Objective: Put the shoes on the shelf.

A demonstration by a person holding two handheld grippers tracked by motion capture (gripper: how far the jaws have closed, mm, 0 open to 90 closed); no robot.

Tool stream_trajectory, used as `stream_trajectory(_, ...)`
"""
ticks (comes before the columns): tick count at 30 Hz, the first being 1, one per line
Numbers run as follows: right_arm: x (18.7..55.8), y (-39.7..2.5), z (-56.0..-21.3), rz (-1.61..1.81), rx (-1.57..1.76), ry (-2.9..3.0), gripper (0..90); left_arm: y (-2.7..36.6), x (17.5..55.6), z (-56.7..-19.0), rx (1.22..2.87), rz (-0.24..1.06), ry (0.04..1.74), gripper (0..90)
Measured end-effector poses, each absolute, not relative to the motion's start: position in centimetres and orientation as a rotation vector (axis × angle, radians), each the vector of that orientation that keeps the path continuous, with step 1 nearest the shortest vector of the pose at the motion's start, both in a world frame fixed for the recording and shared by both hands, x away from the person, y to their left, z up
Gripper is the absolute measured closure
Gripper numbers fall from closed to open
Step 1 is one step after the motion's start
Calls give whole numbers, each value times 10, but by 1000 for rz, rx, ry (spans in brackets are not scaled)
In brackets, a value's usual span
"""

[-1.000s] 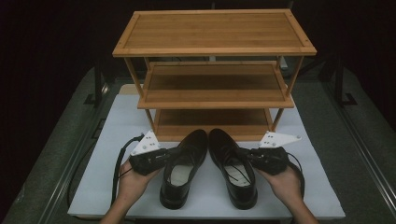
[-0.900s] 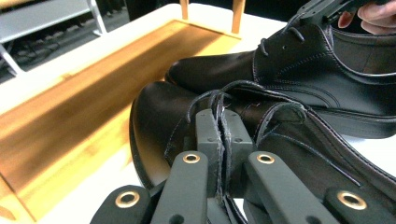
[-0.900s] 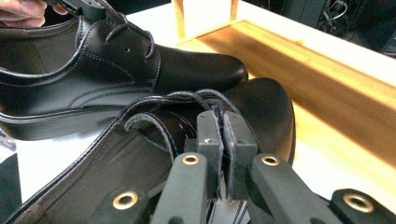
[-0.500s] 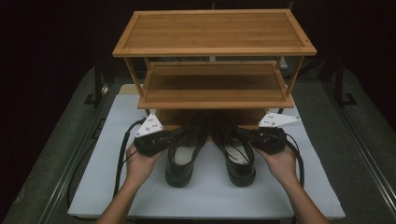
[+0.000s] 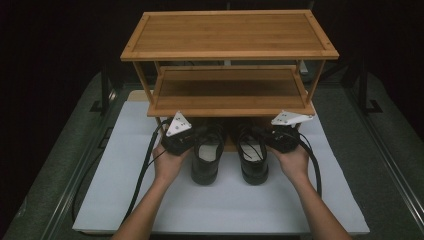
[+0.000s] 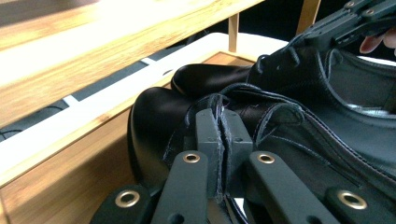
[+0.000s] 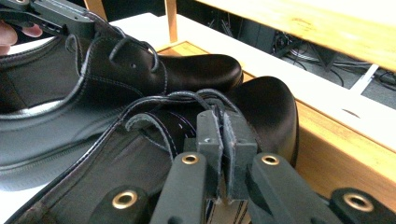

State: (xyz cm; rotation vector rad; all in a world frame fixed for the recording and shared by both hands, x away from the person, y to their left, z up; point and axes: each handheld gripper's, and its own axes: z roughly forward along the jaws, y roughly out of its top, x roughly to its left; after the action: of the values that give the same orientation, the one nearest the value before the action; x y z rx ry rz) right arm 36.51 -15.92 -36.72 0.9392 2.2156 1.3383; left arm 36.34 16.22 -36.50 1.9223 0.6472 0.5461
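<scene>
- left gripper (image 5: 192, 141) pinches the left shoe (image 5: 206, 159) by its collar; toe under the wooden rack (image 5: 230, 100)
- right gripper (image 5: 267, 139) pinches the right shoe (image 5: 252, 160) likewise; toe under the rack

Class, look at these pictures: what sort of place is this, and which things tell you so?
Probably a staged test bench, not a home: a wooden shoe rack stands on a white mat over a dark table, with black surroundings and cabled grippers holding black shoes.
</scene>
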Motion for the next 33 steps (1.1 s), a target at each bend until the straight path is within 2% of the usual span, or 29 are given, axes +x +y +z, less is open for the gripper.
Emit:
stream_trajectory(13, 374, -150, -380, 1318, 940, 2216, 863, 154, 371, -377, 1927, 543, 658, 879)
stream_trajectory(26, 366, -152, -387, 1326, 941, 2228, 839, 165, 359, -389, 1938, 516, 639, 860)
stream_trajectory(29, 366, -154, -387, 1340, 958, 2227, 783, 165, 355, -389, 1958, 535, 626, 839)
stream_trajectory(31, 365, -155, -386, 1323, 973, 2223, 711, 169, 356, -388, 1947, 497, 645, 805)
stream_trajectory(33, 364, -159, -384, 1329, 998, 2210, 619, 173, 357, -386, 1944, 479, 665, 693)
